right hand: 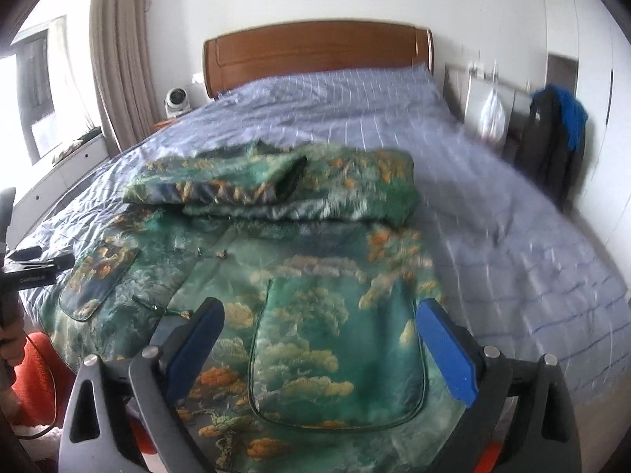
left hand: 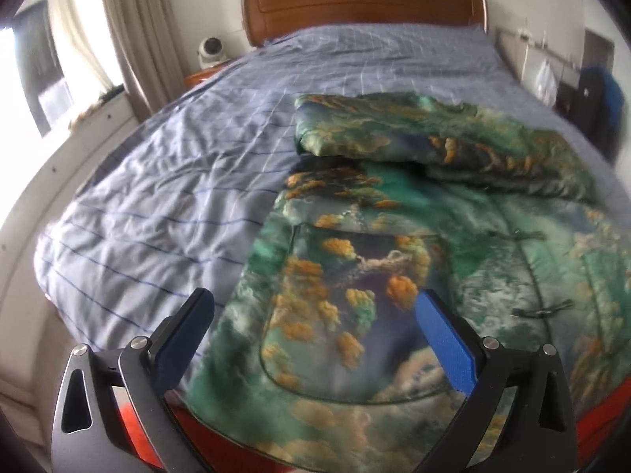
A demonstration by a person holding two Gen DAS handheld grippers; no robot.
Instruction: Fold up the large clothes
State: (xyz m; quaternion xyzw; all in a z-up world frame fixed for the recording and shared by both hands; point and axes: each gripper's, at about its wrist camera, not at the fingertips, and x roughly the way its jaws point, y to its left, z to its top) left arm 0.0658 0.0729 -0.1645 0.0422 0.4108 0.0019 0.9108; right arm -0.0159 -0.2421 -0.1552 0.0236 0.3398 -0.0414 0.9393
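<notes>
As seen along both pairs of fingers, found the large green garment [left hand: 394,260] laid out front-up on the bed [left hand: 165,205], over the half nearer the cameras. Printed all over with clouds and orange trees. Upper part folded back on itself into a thick band [left hand: 434,138], lying crosswise on the body of the garment on the side toward the headboard [left hand: 355,4]. Lower part lay flat, hem nearest the cameras, reaching the foot edge of the bed. Showed two rounded patch pockets, one [left hand: 355,315] beneath the left gripper [left hand: 315,297], the other [right hand: 339,354] beneath the right gripper [right hand: 321,306]. Between them ran the front closure with small knotted fasteners [left hand: 540,309].

Kept the left gripper's jaws wide apart above the cloth, nothing between the blue pads. Kept the right gripper's jaws just as wide, also empty, poised over the pocket near the garment's side edge. Could not tell whether any fingertip brushed the fabric.

Dressed the bed in a pale blue lined quilt [right hand: 512,236], wrinkled. Glimpsed orange-red fabric [left hand: 134,433] below the foot edge. Noted a beige curtain [right hand: 114,59] by the window at left, a small white round fan [right hand: 176,98] beside the headboard, dark and blue clothes [right hand: 552,138] hanging at right
</notes>
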